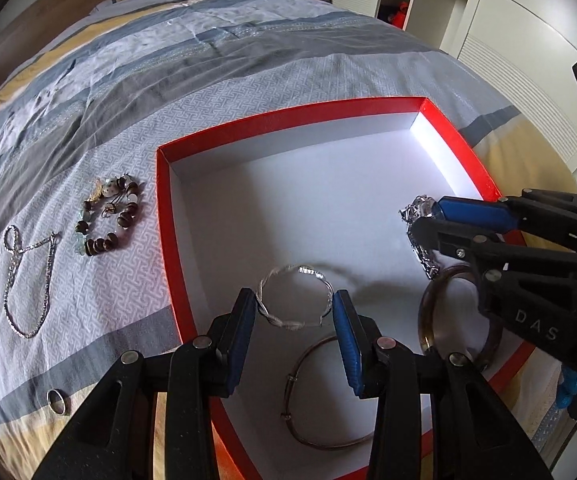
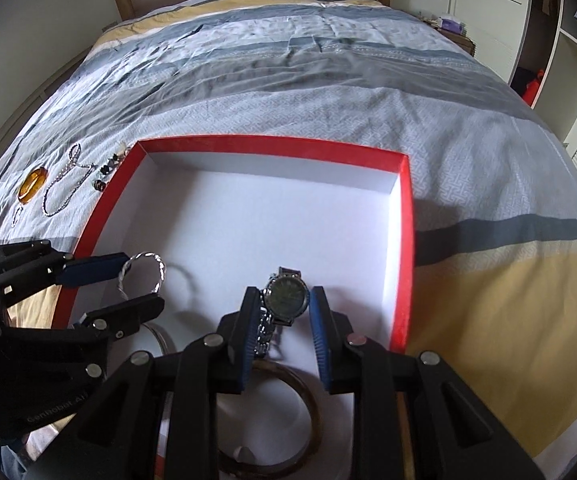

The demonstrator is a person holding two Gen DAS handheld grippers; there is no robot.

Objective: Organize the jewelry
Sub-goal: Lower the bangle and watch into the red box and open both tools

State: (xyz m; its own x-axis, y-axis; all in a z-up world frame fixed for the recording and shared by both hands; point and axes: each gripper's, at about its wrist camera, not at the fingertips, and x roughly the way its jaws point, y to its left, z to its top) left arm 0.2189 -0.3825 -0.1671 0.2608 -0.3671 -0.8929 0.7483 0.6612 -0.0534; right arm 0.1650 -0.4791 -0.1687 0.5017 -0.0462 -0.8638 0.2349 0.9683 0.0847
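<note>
Nearest us, our left gripper (image 1: 294, 306) is clamping the twisted silver wire bangle (image 1: 295, 297) between its blue pads, just above the white floor of the shallow red-rimmed cardboard box (image 1: 162, 216). Beside it, our right gripper (image 2: 284, 304) is closing on the silver metal wristwatch with a dark dial (image 2: 285, 297). Farther out, a beaded brown bracelet (image 1: 109, 216) and silver chain necklace (image 1: 28, 276) are lying on the grey-blue patterned bedspread (image 1: 248, 64).

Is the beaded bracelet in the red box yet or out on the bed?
Out: the beaded bracelet lies on the bedspread, left of the red box.
</note>
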